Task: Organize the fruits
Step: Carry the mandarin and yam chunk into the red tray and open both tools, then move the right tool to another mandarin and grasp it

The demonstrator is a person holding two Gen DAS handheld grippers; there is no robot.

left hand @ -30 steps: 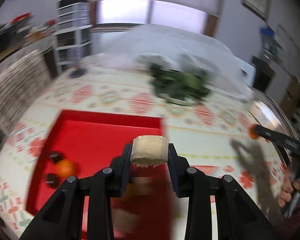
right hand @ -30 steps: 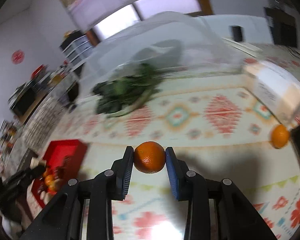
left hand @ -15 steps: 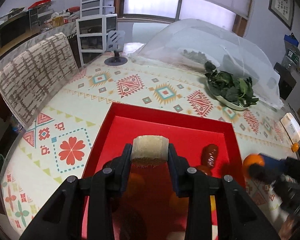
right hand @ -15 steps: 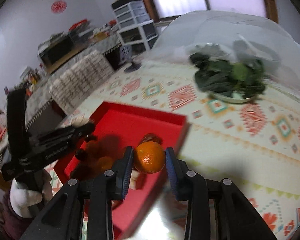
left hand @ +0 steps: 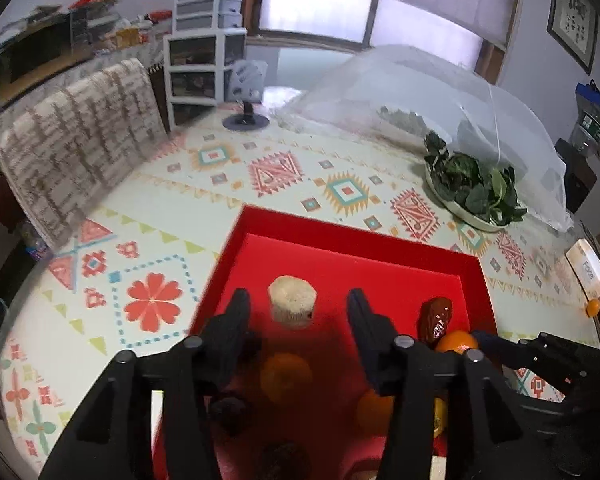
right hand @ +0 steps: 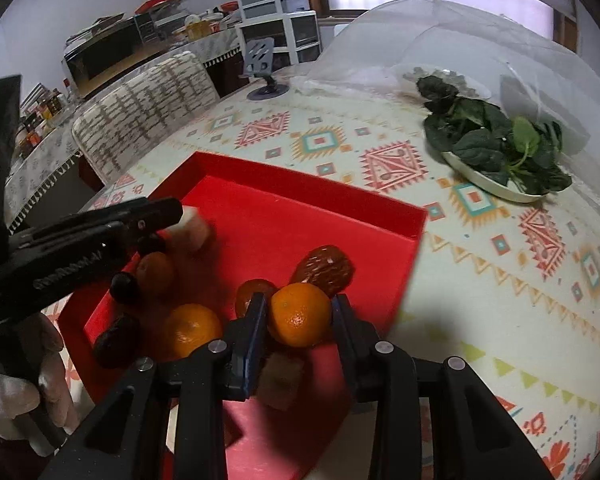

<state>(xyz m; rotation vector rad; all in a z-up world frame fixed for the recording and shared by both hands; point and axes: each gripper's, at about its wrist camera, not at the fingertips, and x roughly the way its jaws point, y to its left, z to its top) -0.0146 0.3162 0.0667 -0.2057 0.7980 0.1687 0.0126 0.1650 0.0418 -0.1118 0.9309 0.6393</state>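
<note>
Over the red tray point(left hand: 260, 224), the left gripper point(left hand: 298, 306) spread its jaws, releasing a beige chunk point(left hand: 292, 306), while the right gripper point(right hand: 300, 312), jaws easing, pinched a mandarin point(right hand: 300, 314) awaiting release.

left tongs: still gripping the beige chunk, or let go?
Let go. The left tongs are opening, with clear gaps either side of the beige chunk, which sits in the red tray.
</note>
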